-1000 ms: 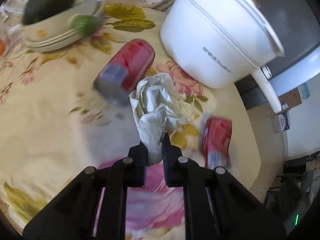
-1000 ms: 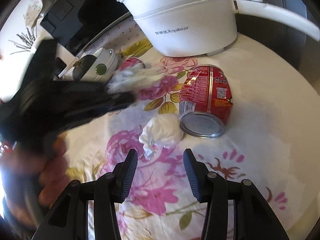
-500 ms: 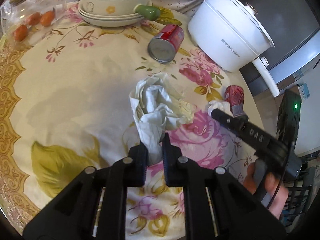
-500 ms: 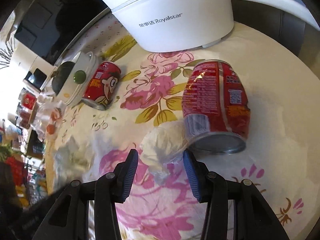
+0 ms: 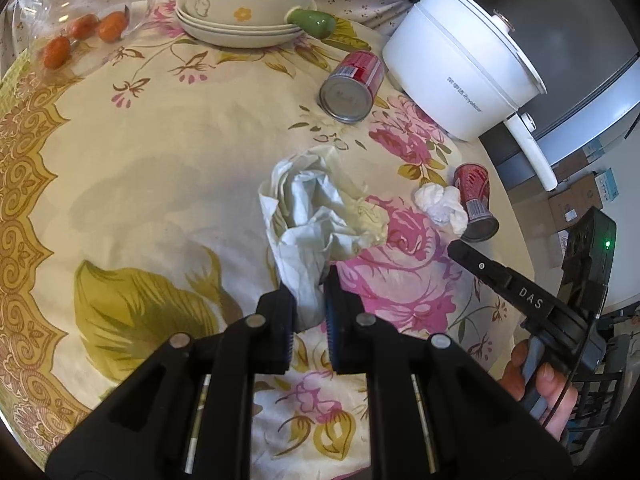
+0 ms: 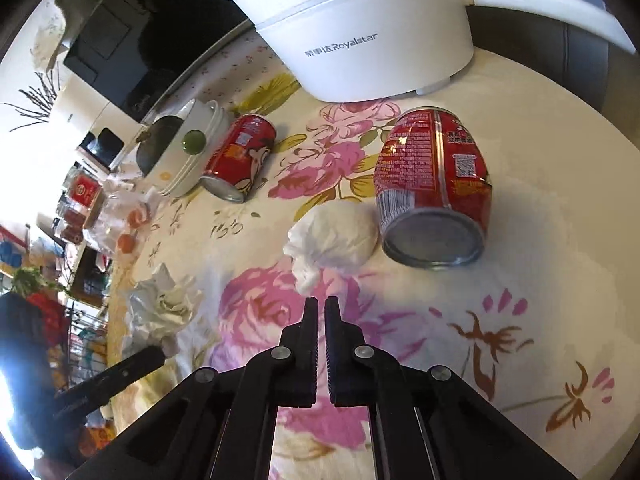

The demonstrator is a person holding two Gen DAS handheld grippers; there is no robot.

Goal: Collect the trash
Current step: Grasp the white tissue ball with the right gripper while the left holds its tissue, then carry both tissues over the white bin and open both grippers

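Small white crumpled tissue ball (image 6: pixel 334 236) is seen at 12 o'clock, just beyond closed, empty right gripper (image 6: pixel 321 304) jaws; large crumpled white paper (image 5: pixel 316 216) is pinched by left gripper (image 5: pixel 310 296).

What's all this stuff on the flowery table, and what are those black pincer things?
Crumpled tissue: one, white, large, clamped in the left gripper.
Small tissue wad: one, white, beside the near can, just ahead of the right gripper's tips.
Cans: two, red, lying on their sides.
Electric pot: one, white, long handle, at the far edge.
Stacked dishes: cream, holding a dark green squash.
Glass jar: one, clear, on its side, orange fruits inside.
Tablecloth: cream with pink flowers.
Left gripper: black, shut on the tissue.
Right gripper: black, shut, empty.
Hand: one, holding the right gripper.
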